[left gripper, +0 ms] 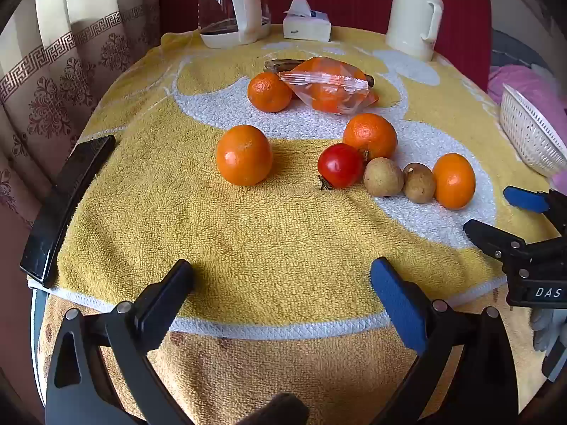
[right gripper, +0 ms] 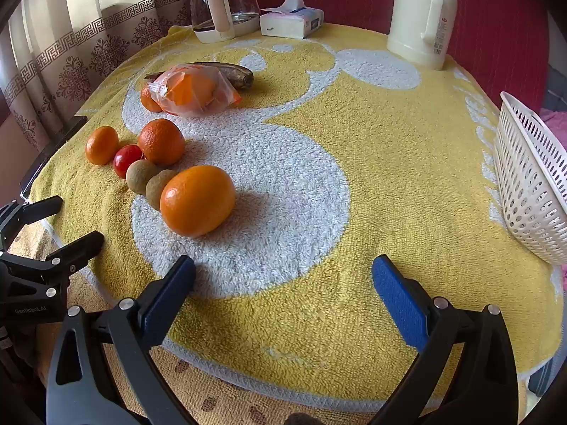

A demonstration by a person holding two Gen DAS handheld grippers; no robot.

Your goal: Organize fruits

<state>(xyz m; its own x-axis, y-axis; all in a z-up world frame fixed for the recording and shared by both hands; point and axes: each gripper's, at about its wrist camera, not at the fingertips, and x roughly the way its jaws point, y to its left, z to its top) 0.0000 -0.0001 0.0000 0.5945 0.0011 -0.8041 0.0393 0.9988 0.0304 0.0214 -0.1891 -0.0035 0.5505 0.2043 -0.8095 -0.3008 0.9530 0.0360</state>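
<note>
A dark overripe banana (left gripper: 280, 65) lies half hidden behind the clear zip bag of orange pieces (left gripper: 329, 85). The white perforated plastic basket (right gripper: 531, 191) is cut off at the worktop's right edge. Loose round oranges (right gripper: 197, 200), a red tomato (left gripper: 340, 165) and two brown fruits (left gripper: 383, 177) sit on the yellow towel (left gripper: 248, 233). The left gripper (left gripper: 281, 292) and right gripper (right gripper: 283, 292) both gape empty.

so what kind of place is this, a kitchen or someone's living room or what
Most likely a room in a home, not a lab. A round table under a yellow towel carries a glass kettle, a thermos jug and a tissue pack, with a patterned curtain beside it.
</note>
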